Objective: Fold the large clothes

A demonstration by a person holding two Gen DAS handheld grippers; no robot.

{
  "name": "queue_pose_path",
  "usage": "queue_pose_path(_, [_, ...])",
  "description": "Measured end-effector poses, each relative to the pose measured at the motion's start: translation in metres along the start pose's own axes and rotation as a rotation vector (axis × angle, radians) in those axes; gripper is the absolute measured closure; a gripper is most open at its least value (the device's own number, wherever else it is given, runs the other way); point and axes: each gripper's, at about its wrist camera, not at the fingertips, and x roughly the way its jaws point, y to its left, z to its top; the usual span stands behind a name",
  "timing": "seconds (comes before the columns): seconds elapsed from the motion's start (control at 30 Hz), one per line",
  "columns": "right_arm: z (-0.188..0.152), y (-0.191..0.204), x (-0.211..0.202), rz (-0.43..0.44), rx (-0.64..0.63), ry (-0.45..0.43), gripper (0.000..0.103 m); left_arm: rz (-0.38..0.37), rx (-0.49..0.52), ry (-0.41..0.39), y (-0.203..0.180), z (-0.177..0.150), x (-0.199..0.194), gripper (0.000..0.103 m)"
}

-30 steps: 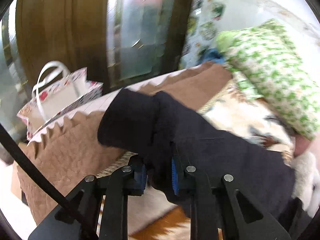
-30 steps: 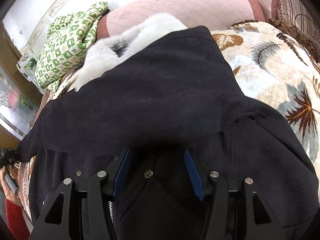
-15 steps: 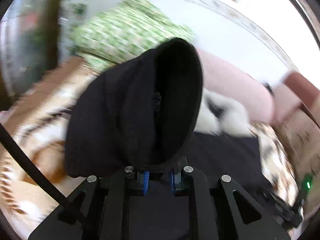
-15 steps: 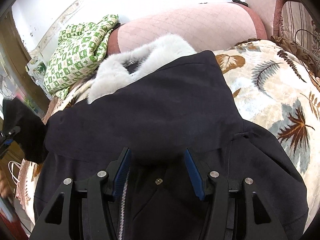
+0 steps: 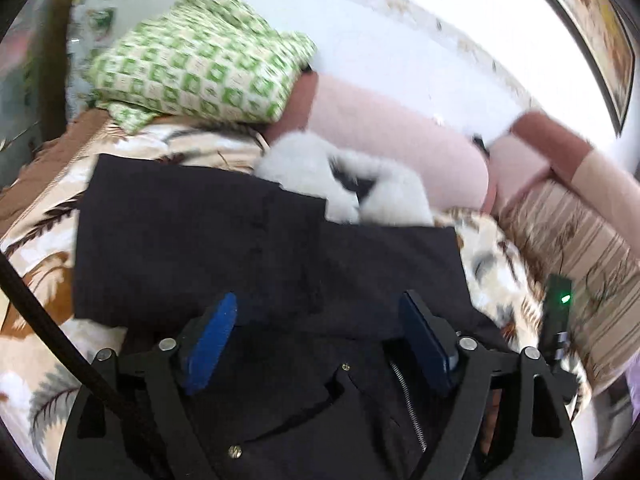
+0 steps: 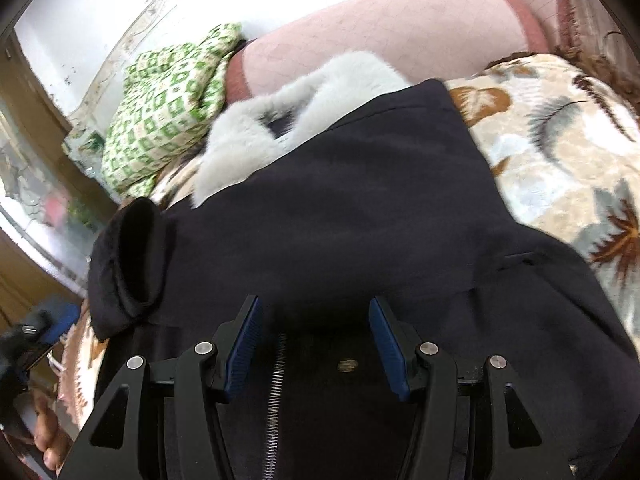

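Note:
A large black coat with a white fur collar lies on a leaf-patterned bedspread. Its left sleeve lies folded across the chest. My left gripper is open and empty just above the coat's front, near the zipper. In the right wrist view the coat fills the middle, and the sleeve cuff lies at its left edge. My right gripper is open and empty over the zipper.
A green-patterned pillow and a pink bolster lie at the head of the bed against a white wall. The other gripper's body with a green light shows at the right. A glass-panelled wooden door stands at the left.
My left gripper carried the sleeve from the bed's left edge over the coat, then opened and let it go. The sleeve now lies flat across the chest. My right gripper stayed open.

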Motion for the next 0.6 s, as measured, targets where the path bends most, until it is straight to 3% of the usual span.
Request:
queue_pose_path(0.13, [-0.004,0.011,0.001,0.055,-0.029,-0.005,0.043,0.059,-0.073,0.01,0.024,-0.017,-0.005,0.019])
queue_pose_path(0.3, [-0.02,0.033,-0.005,0.075,-0.109,-0.022,0.035,0.203,-0.119,0.196,0.059,-0.029,0.025,0.019])
queue_pose_path(0.47, [-0.021,0.061,0.003,0.117,-0.124,0.0,0.034,0.221,-0.291,0.156,0.1,-0.024,0.013,0.019])
queue_pose_path(0.6, [-0.008,0.091,0.022,0.139,-0.127,0.011,0.033,0.264,-0.312,0.103,0.115,-0.013,-0.001,0.019])
